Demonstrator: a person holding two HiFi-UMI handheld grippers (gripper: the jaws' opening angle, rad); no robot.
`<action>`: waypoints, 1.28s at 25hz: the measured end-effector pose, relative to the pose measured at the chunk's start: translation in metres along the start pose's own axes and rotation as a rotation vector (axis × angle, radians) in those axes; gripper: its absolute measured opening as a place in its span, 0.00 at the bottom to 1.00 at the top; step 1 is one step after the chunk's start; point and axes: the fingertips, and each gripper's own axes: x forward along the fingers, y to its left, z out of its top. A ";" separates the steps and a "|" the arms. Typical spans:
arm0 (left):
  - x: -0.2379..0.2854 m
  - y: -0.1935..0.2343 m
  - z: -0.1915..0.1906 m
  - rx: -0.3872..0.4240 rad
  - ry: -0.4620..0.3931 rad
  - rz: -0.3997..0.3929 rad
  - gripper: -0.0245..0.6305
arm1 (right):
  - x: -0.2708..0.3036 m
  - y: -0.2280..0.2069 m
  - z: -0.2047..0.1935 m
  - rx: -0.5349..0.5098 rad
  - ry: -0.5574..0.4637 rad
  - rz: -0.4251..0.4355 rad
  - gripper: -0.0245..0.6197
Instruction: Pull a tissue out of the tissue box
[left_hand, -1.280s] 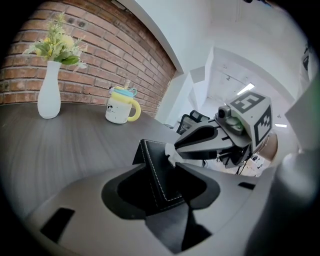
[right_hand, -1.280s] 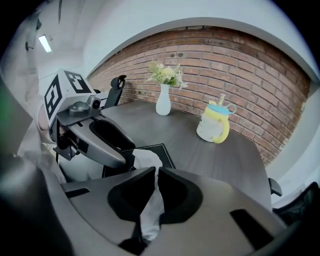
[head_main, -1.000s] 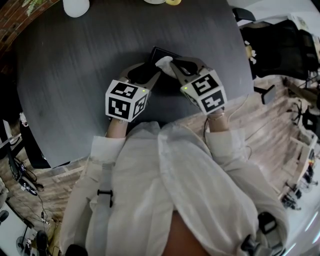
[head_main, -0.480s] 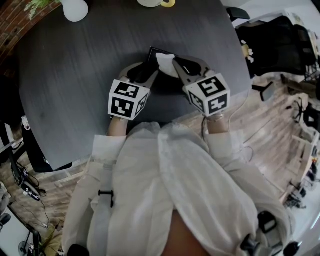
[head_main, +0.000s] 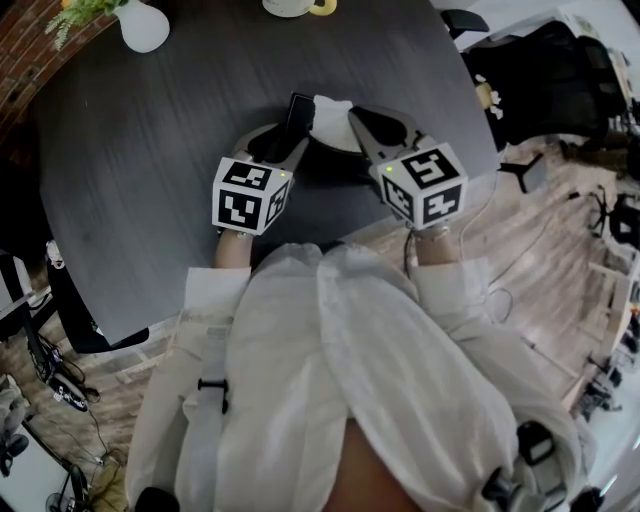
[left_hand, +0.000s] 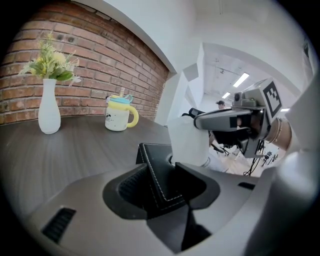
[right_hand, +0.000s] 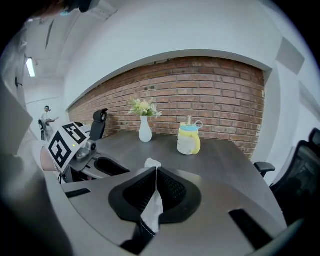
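Noted: tissue (head_main: 333, 112) wht; tissue box (left_hand: 155, 172) blk w/ wht stitching; table (head_main: 140, 170) dk grey, wood-grain streaks; vase (left_hand: 49, 110) wht; mug (right_hand: 189, 141) yellow w/ lt-blue lid; wall (right_hand: 210, 85) red-brown brick; clothing (head_main: 330, 340) wht.

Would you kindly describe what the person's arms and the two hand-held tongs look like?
Both the left tongs and the right tongs have smooth pale grey shells with black ribbed pads. Each carries a white marker cube printed with black square patterns and a small green light. The sleeves are loose and off-white.
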 end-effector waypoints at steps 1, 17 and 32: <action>0.000 0.000 0.000 0.000 0.001 0.001 0.31 | -0.001 0.000 0.001 0.006 -0.007 0.000 0.05; 0.001 0.000 -0.001 -0.006 -0.024 0.008 0.30 | -0.012 -0.001 0.024 0.067 -0.092 0.026 0.05; 0.000 0.002 0.000 -0.009 -0.029 0.006 0.30 | -0.021 -0.017 0.051 0.079 -0.155 0.014 0.05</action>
